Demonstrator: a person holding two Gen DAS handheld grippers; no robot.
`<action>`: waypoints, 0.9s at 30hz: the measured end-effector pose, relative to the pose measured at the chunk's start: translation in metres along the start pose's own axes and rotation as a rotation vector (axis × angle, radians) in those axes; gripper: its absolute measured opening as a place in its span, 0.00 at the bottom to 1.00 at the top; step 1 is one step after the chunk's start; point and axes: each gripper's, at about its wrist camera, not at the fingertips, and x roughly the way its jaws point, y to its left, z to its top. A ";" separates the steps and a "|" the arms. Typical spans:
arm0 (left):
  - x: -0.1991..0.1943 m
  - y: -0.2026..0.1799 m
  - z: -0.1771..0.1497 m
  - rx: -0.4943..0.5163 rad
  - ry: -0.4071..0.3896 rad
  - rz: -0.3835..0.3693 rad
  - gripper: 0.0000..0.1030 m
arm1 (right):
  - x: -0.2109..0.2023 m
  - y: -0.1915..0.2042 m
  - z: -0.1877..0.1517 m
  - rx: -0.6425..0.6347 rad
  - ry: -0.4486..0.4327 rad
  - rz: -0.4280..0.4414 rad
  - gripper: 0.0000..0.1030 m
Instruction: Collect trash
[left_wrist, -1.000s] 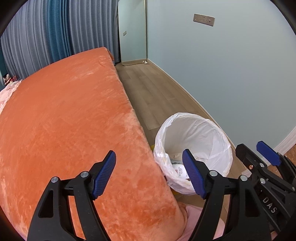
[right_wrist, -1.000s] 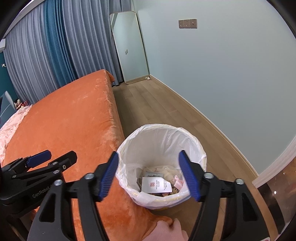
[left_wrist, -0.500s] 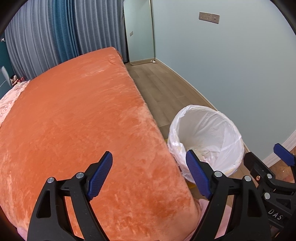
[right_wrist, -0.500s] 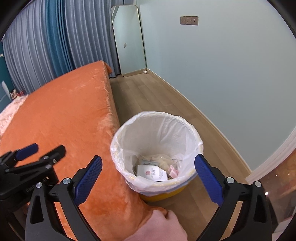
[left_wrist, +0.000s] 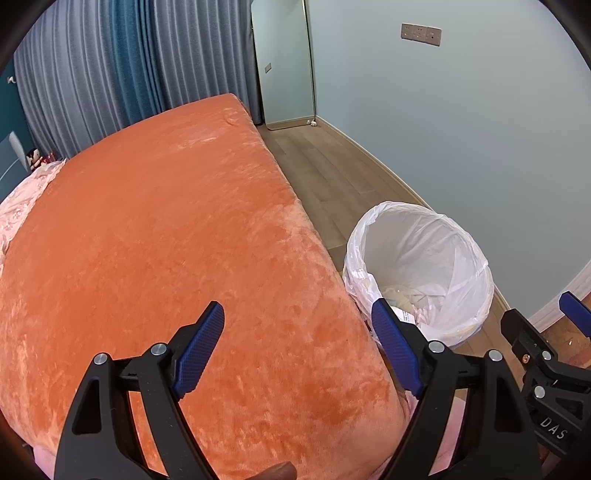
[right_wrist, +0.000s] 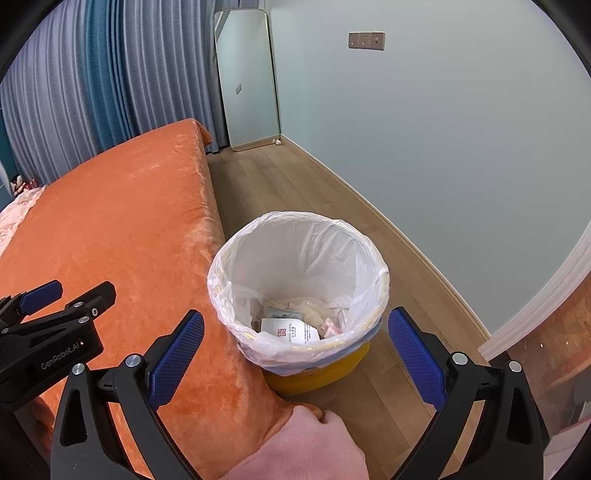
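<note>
A yellow bin lined with a white bag (right_wrist: 303, 258) stands on the wood floor against the corner of the orange bed (right_wrist: 122, 229). Papers and wrappers lie in its bottom, among them a white card with red print (right_wrist: 290, 330). My right gripper (right_wrist: 295, 321) hangs above the bin's near side, open wide with nothing between its blue pads. My left gripper (left_wrist: 297, 314) is open over the bed's near corner, also with nothing in it. The bin (left_wrist: 424, 251) shows to its right. Each gripper appears in the other's view: the right gripper (left_wrist: 541, 314) and the left gripper (right_wrist: 79, 291).
A strip of wood floor (right_wrist: 295, 177) runs between the bed and the pale wall. A tall mirror (right_wrist: 247, 77) leans in the far corner beside grey and blue curtains (right_wrist: 92, 74). Pink fabric (right_wrist: 306, 443) sticks out under the bed's near corner.
Both grippers' jaws have opened wider, the right one markedly. The left view has swung toward the bed, so the bin sits further right. In the right view the bin sits slightly farther off.
</note>
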 end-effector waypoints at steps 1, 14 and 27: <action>0.000 -0.001 -0.001 0.004 -0.001 0.003 0.76 | 0.000 -0.001 -0.001 0.000 0.001 -0.001 0.93; -0.002 -0.009 -0.005 0.019 -0.009 0.036 0.76 | -0.005 -0.008 -0.006 -0.008 -0.005 -0.025 0.93; -0.004 -0.009 -0.006 0.025 -0.013 0.042 0.76 | -0.003 -0.008 -0.007 -0.005 -0.007 -0.030 0.93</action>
